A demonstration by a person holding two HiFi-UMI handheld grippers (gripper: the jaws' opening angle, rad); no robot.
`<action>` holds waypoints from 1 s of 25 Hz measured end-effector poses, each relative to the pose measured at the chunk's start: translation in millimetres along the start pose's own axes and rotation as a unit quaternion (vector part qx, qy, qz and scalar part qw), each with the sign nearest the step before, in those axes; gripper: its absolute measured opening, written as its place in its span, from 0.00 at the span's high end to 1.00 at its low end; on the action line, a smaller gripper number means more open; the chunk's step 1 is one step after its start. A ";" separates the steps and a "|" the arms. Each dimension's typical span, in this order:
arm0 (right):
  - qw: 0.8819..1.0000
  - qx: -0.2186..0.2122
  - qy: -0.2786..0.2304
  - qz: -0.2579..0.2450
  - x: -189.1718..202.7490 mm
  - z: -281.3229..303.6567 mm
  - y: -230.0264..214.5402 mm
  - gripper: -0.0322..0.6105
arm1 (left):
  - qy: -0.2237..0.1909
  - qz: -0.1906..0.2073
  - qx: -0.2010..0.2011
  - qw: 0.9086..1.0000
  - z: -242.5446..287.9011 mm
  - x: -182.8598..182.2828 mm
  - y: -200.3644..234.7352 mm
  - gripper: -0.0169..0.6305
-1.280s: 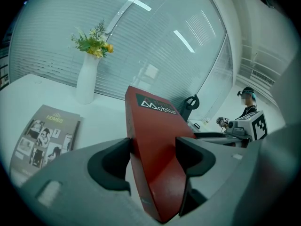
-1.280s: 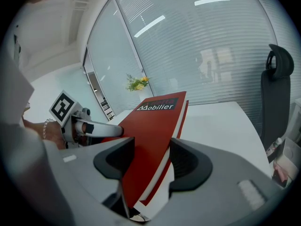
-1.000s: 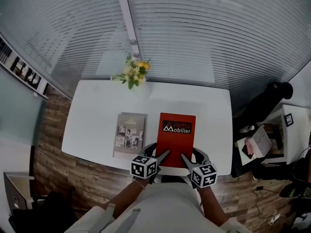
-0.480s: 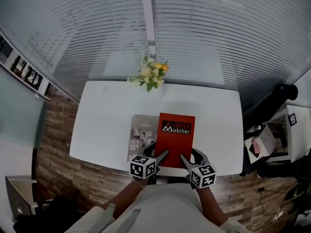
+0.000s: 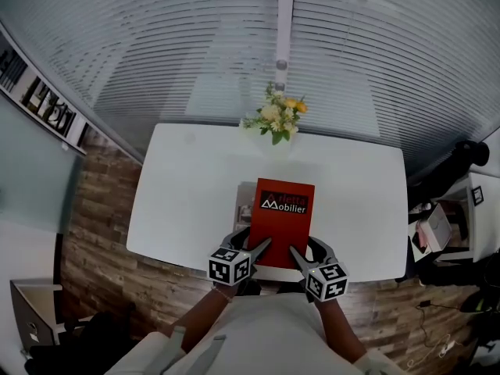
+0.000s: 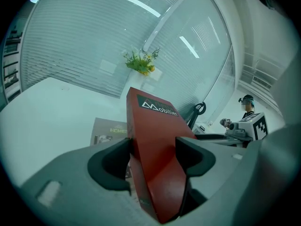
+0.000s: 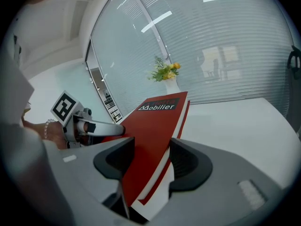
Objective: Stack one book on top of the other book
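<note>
A red book [image 5: 280,219] is held over a white table [image 5: 187,186] by 2 grippers. The left gripper [image 5: 264,247] is clamped on the near left corner of the book. In the left gripper view, 1 jaw is seen pressed on each side of the book. The right gripper [image 5: 294,251] is clamped on the near right corner in the same way, with the book pinched between its 2 jaws. The 2 grippers are held side by side, close to the near edge of the table.

The red book is pointed away from the person, with its white lettering at the far end. In both gripper views, it is seen tilted to 1 side.

A grey book [image 6: 107,130] is laid flat on the table. Most of it is hidden under the red book in the head view, and only a thin strip is seen at the red book's left side. Whether the 2 books are touching cannot be told.

A bunch of yellow and white flowers [image 5: 277,118] is placed at the far edge of the table. A wall of blinds [image 5: 156,53] is seen behind the table, and a wooden floor [image 5: 101,209] is seen around it.
</note>
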State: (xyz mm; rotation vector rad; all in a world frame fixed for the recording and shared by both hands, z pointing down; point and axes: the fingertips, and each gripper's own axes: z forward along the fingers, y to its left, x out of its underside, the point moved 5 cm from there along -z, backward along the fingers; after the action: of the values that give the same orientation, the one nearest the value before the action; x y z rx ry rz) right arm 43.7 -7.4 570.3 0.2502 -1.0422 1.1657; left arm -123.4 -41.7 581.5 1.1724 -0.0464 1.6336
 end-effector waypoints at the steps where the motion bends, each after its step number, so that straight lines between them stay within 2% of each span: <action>1: 1.000 -0.001 0.000 -0.001 0.6 3.4 5.9 0.60 | -0.001 -0.001 0.000 1.000 -4.6 0.4 5.1 0.49; 14: 1.000 0.007 0.002 -0.006 3.1 37.5 55.2 0.60 | -0.004 -0.009 0.006 1.000 -39.3 1.4 53.7 0.49; 25: 1.000 0.009 0.004 -0.012 5.4 30.3 58.7 0.60 | -0.012 -0.019 0.003 1.000 -44.0 6.9 48.6 0.49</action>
State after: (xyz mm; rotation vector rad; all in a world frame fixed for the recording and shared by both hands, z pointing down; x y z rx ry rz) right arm -22.0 1.4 571.2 0.2717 -1.0206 1.1530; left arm -188.5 -33.0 588.0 1.1910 -0.0356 1.5878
